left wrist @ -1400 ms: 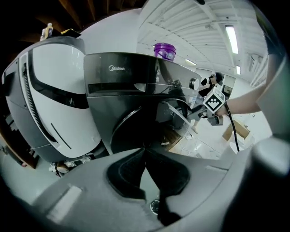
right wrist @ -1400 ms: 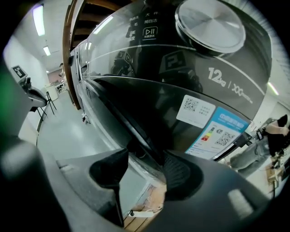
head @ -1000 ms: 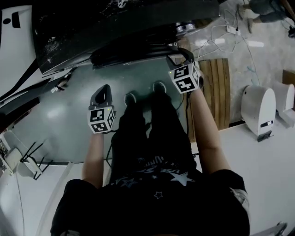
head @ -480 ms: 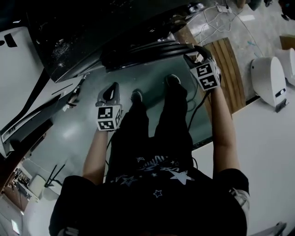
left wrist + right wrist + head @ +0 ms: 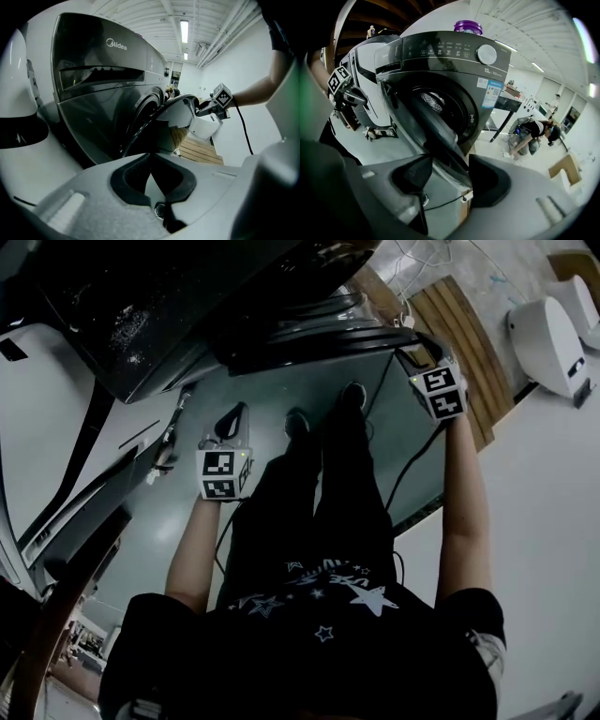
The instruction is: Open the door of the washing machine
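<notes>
A dark grey front-loading washing machine (image 5: 169, 306) stands ahead of me. Its round door (image 5: 319, 338) hangs partly open, swung out from the drum. My right gripper (image 5: 419, 360) is at the door's free edge. In the right gripper view the door rim (image 5: 436, 131) runs between the jaws, and the right gripper (image 5: 450, 176) is shut on it. My left gripper (image 5: 231, 424) hangs shut and holds nothing, low in front of the machine's left side. The left gripper (image 5: 151, 161) looks along the machine's front (image 5: 103, 93) toward the door (image 5: 161, 117).
A wooden slatted platform (image 5: 464, 343) lies right of the machine, with a white rounded unit (image 5: 553, 334) beyond it. A white appliance (image 5: 56, 427) stands to the left. A purple bottle (image 5: 468, 26) sits on the machine's top. A person (image 5: 534, 131) crouches far back.
The door has swung further out from the machine with my right gripper on its edge. The head view has turned, so the machine now sits higher and more to the left.
</notes>
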Action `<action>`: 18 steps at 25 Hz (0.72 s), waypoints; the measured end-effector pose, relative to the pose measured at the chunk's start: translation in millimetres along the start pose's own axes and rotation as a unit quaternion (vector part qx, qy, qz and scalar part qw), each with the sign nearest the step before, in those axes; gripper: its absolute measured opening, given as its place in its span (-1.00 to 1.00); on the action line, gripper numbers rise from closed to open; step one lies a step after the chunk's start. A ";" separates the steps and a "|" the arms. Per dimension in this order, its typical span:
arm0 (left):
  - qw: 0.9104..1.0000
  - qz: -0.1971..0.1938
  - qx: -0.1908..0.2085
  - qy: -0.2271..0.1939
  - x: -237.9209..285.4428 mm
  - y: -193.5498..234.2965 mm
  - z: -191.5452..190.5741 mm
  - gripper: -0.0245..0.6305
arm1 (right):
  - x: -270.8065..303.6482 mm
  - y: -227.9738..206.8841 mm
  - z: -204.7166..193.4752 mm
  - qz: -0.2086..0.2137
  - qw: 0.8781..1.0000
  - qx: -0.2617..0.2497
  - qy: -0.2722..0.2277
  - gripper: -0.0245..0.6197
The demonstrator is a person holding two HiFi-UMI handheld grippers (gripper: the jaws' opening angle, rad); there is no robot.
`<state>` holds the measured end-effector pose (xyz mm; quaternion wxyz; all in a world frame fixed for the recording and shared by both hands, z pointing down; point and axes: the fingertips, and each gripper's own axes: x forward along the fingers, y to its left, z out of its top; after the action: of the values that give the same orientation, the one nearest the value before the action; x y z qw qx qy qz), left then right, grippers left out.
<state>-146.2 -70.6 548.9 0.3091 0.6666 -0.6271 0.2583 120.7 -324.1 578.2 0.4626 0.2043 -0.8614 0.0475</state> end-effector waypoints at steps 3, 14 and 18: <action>1.000 -0.014 0.000 0.003 0.6 -5.5 -5.9 -0.89 | -12.5 14.1 -17.0 -0.013 1.000 0.023 0.011 -0.16; 0.999 -0.034 0.008 0.014 5.9 -42.4 -31.5 -0.89 | -54.6 70.0 -65.6 -0.069 0.993 0.098 0.009 -0.17; 1.000 -0.023 0.010 0.017 2.5 -52.0 -38.3 -0.89 | -66.3 85.9 -77.1 -0.080 0.990 0.112 0.004 -0.18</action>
<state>-92.5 -43.0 572.0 0.3186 0.6797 -0.6037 0.2684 179.0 -204.5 577.0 0.4424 0.3231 -0.8297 0.1071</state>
